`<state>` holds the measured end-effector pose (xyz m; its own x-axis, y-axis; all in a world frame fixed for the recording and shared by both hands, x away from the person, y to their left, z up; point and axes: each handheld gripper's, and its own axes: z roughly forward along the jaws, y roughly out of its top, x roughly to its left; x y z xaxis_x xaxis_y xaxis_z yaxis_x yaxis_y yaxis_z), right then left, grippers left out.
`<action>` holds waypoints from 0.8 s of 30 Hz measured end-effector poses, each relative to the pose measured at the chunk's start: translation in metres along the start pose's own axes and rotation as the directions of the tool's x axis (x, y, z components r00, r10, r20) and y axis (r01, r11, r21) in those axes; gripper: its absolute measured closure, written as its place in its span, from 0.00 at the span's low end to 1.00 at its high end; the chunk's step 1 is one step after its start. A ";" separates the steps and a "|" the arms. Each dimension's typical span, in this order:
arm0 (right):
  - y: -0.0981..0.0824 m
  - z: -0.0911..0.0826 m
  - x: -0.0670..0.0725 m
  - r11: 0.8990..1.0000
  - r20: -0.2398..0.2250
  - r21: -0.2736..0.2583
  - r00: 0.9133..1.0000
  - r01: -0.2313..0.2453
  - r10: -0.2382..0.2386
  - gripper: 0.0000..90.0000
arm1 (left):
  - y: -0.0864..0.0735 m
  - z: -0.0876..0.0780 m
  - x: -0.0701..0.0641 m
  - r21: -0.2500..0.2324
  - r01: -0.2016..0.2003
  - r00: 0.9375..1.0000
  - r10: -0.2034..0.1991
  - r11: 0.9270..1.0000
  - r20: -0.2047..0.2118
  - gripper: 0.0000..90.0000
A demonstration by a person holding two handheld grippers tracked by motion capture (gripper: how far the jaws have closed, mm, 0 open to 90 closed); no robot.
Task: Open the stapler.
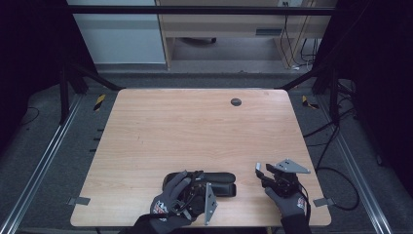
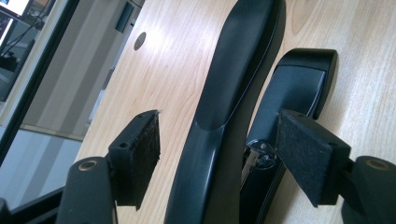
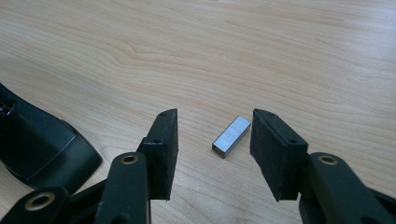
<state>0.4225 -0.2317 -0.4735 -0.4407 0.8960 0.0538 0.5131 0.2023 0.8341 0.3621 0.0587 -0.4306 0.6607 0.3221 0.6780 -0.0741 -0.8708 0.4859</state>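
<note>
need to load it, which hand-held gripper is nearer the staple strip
Right. The right hand-held gripper has its open jaws either side of the staple strip; the left hand-held gripper straddles the black stapler.

On the tabletop (image 1: pixel 195 126) the stapler (image 1: pixel 214 183) lies at the near edge, left of centre, between the left tongs (image 2: pixel 217 140), while the staple strip (image 3: pixel 231 135) lies to its right, between the right tongs (image 3: pixel 212 149).
</note>
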 end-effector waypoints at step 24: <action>0.000 0.002 0.005 1.000 -0.035 0.007 0.999 0.013 -0.013 0.67 | 0.015 0.017 -0.007 0.034 -0.076 0.997 0.077 0.997 -0.021 0.33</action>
<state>0.4215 -0.2265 -0.4746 -0.4729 0.8789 0.0623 0.5127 0.2170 0.8307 0.3690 0.0373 -0.4369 0.6375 0.2616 0.7247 -0.0993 -0.9049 0.4139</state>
